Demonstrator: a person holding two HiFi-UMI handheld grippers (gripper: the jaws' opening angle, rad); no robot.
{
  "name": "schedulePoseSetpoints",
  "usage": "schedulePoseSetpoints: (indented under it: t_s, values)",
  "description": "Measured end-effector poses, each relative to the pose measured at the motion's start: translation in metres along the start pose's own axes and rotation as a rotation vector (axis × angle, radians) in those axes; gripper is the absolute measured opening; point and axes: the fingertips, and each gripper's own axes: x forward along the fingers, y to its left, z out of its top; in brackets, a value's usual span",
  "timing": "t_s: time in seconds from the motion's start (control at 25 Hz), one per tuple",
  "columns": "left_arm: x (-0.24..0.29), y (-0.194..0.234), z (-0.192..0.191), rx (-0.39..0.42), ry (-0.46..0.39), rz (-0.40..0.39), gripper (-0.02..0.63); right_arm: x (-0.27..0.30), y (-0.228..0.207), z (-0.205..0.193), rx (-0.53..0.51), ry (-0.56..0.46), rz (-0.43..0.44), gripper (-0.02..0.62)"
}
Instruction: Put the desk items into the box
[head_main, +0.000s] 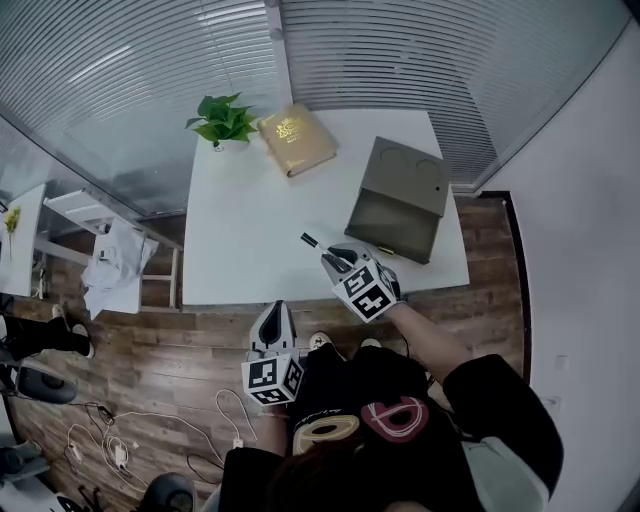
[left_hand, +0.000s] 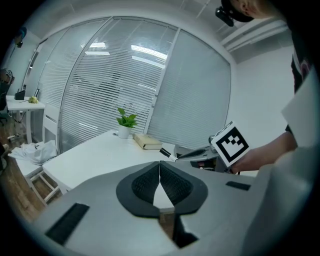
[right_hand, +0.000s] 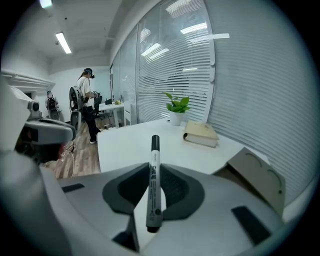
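My right gripper (head_main: 335, 258) is shut on a black-capped white marker (head_main: 312, 243), held above the front part of the white table (head_main: 250, 230). In the right gripper view the marker (right_hand: 154, 185) stands pinched between the two pads, its cap pointing away towards the table. The cardboard box (head_main: 400, 195) sits just right of it, with its flap (right_hand: 255, 172) up. A tan book (head_main: 297, 139) lies at the back of the table. My left gripper (head_main: 275, 310) hangs off the table's front edge, shut and empty; its pads (left_hand: 160, 172) meet at the tips.
A small potted plant (head_main: 222, 120) stands at the back left corner beside the book. Blinds over glass walls run behind the table. A white side table with cloth (head_main: 110, 255) stands to the left, and cables lie on the wooden floor. People (right_hand: 85, 105) stand far off.
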Motion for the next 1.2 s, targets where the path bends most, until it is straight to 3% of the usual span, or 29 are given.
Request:
schedulePoseSetpoints:
  t_s: [1.2]
  values:
    - [0.030, -0.063, -0.004, 0.020, 0.004, -0.104, 0.017, -0.057, -0.099, -0.049, 0.043, 0.057, -0.161, 0.074]
